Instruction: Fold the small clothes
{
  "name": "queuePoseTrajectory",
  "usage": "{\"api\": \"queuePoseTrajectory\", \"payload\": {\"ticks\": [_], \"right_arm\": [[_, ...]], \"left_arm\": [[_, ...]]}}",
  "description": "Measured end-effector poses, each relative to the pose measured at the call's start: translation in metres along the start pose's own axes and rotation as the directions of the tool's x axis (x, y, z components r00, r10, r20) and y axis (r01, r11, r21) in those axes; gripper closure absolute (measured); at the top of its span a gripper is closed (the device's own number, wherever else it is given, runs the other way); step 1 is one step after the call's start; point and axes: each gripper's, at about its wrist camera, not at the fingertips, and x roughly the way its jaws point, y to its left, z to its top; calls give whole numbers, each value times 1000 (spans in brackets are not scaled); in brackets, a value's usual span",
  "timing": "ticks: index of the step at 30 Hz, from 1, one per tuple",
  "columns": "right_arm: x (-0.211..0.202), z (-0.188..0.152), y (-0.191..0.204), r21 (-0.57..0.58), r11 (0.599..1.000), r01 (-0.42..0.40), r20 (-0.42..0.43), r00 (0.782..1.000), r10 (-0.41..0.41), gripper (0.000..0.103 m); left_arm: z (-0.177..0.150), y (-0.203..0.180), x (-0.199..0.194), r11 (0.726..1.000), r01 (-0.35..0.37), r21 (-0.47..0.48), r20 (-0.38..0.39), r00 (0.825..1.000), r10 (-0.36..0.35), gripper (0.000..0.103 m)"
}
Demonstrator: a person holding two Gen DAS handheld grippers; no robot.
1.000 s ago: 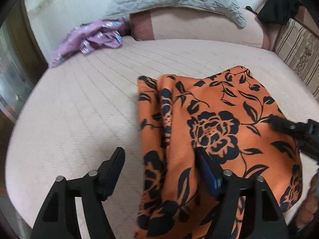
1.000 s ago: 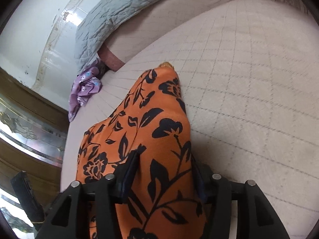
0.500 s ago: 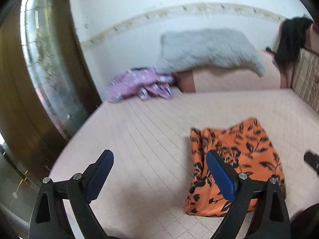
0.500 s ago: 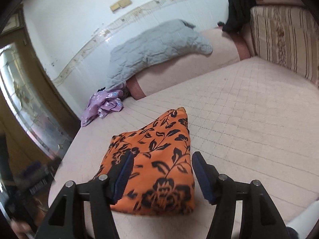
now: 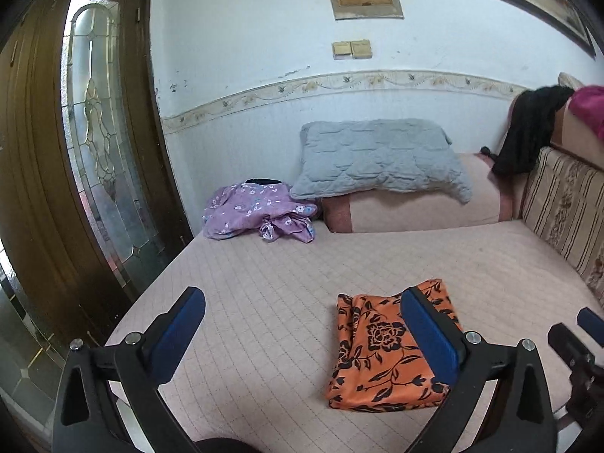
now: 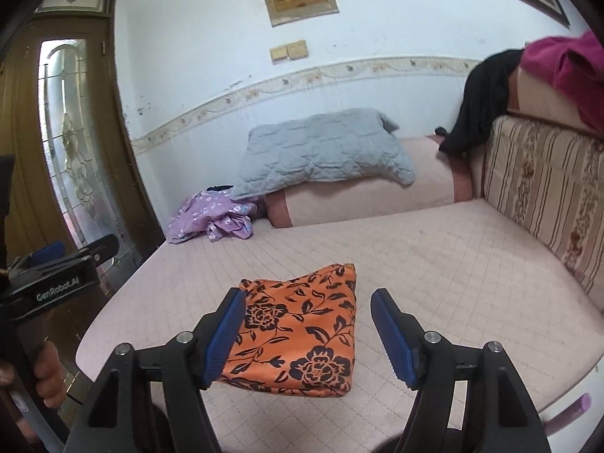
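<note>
A folded orange cloth with black flowers (image 5: 381, 343) lies flat on the pink quilted mattress (image 5: 271, 302), near its front edge; it also shows in the right wrist view (image 6: 302, 336). My left gripper (image 5: 302, 332) is open and empty, raised above and in front of the mattress, with the cloth behind its right finger. My right gripper (image 6: 307, 324) is open and empty, held back from the cloth, which shows between its fingers. A crumpled purple flowered garment (image 5: 256, 215) lies at the mattress's far left corner.
A grey quilted pillow (image 5: 377, 158) rests on a pink bolster (image 5: 415, 207) at the back. A striped cushion (image 5: 566, 204) lines the right side, with black (image 5: 528, 128) and magenta (image 6: 566, 68) clothes above it. A wooden door with glass (image 5: 94, 151) stands on the left.
Both grippers let go of the orange cloth and pulled back and up from it. The cloth now lies folded on the mattress, farther from both cameras.
</note>
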Motion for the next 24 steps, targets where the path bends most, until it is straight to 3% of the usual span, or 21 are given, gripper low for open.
{"api": "queuePoseTrajectory", "payload": {"ticks": [9,24], "right_arm": [[-33,12,21,-68,998,-7,54,999,11,28],[-29,15,30,-82,997,-8,42,999,12,27]], "left_arm": [[10,13,-24,996,-81,-24,52,995,82,0],[12,20,-27,996,-77,-36,54,995,79,0]]}}
